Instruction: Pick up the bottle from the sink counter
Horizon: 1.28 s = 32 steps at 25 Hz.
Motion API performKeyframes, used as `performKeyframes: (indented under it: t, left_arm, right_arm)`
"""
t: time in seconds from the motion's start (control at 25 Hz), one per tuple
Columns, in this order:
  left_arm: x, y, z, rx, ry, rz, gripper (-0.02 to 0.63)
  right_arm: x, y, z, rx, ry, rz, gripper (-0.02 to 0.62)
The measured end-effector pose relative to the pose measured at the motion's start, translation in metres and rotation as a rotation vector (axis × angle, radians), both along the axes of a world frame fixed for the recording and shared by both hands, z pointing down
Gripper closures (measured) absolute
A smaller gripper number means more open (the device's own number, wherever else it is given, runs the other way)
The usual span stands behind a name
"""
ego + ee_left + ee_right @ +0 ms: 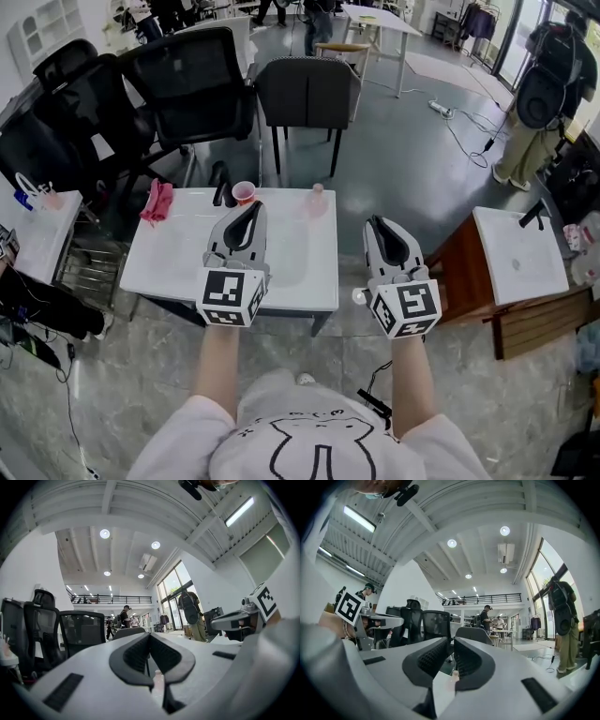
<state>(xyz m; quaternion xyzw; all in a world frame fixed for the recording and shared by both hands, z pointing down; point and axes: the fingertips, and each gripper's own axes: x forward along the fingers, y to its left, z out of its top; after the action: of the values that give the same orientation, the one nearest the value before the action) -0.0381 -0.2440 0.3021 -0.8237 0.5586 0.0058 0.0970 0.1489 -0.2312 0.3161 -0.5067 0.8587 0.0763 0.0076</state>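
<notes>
A small pale pink bottle [317, 199] stands upright near the far edge of the white sink counter [178, 267]. Both grippers hover on the near side of the counter, apart from the bottle. My left gripper [253, 208] points at the counter's middle with its jaws together and nothing between them. My right gripper [376, 225] hangs just past the counter's right edge, jaws also together and empty. In the left gripper view the bottle [158, 681] shows low beneath the shut gripper [150, 637]. In the right gripper view the bottle [453, 677] sits below the shut gripper [453, 641].
A red cup [244, 192], a black faucet [221, 187] and a pink cloth [157, 202] sit along the counter's far side. Office chairs [192, 84] stand behind it. A second white-topped unit [520, 253] is at the right, with a person [536, 103] beyond.
</notes>
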Motion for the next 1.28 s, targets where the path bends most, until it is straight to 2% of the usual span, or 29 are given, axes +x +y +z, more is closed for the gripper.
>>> performKeyframes:
  t: [0.04,0.08,0.12,0.2,0.28,0.64,1.28]
  left_arm:
    - [0.0,-0.004,0.001,-0.004,0.002,0.0,0.597]
    - [-0.001,-0.008,0.001,-0.008,0.005,0.0,0.597]
    - [-0.001,-0.012,0.003,-0.012,0.009,-0.002,0.597]
    - [-0.002,-0.018,0.006,-0.02,0.017,-0.005,0.597]
    - [-0.002,-0.024,0.01,-0.025,0.02,-0.006,0.597]
    - [-0.012,-0.066,0.034,-0.074,0.024,-0.002,0.597]
    - [-0.024,-0.167,0.081,-0.159,0.004,0.074,0.597]
  right_arm:
    - [-0.002,-0.004,0.001,-0.009,-0.001,-0.019,0.531]
    - [-0.005,-0.007,0.002,-0.015,0.0,-0.039,0.439]
    - [-0.007,-0.01,0.003,-0.017,0.002,-0.056,0.391]
    - [-0.009,-0.016,0.003,-0.012,-0.003,-0.069,0.316]
    - [-0.006,-0.023,0.004,-0.01,-0.023,-0.059,0.287]
    - [-0.022,-0.069,0.038,-0.078,0.006,-0.039,0.295]
    - [-0.064,-0.189,0.134,-0.249,0.045,-0.029,0.337]
